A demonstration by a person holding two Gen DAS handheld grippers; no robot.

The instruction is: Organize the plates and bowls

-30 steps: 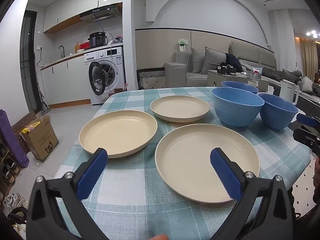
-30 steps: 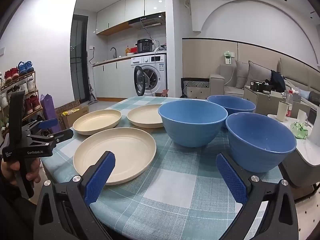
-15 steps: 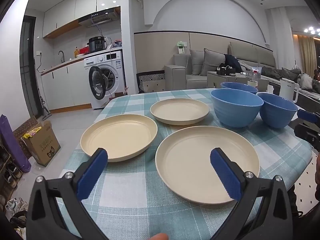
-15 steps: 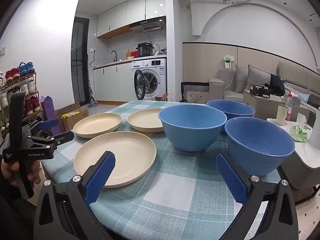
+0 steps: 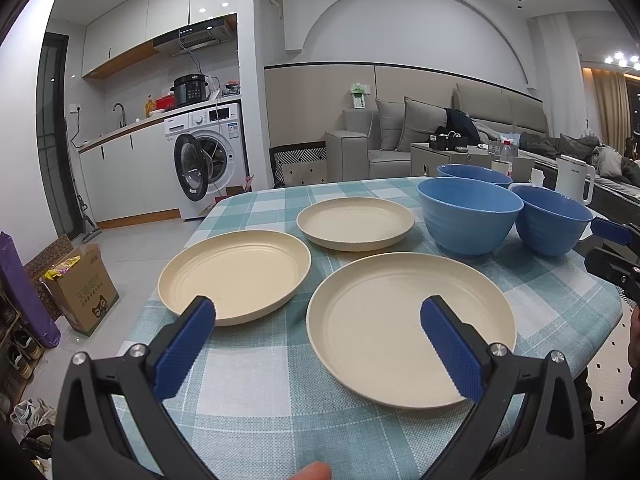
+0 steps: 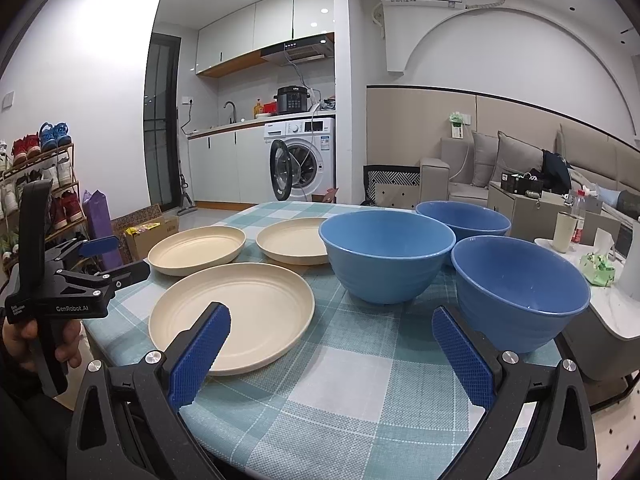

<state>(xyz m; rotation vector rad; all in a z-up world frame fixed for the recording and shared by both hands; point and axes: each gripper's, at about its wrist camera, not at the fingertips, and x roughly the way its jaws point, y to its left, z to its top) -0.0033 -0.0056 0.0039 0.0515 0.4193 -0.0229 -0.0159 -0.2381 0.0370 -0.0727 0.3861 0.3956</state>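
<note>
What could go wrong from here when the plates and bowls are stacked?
The near bowl stands close to the table edge; a push from the open right gripper might tip it off. The near plate is low and flat, so the left gripper may slip on its rim or drag the checked cloth, shifting the other dishes.

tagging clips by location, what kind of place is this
Most likely a small open-plan apartment: a washing machine under a kitchen counter, a grey sofa beyond, and a dining table with a checked tablecloth holding cream plates and blue bowls.
</note>
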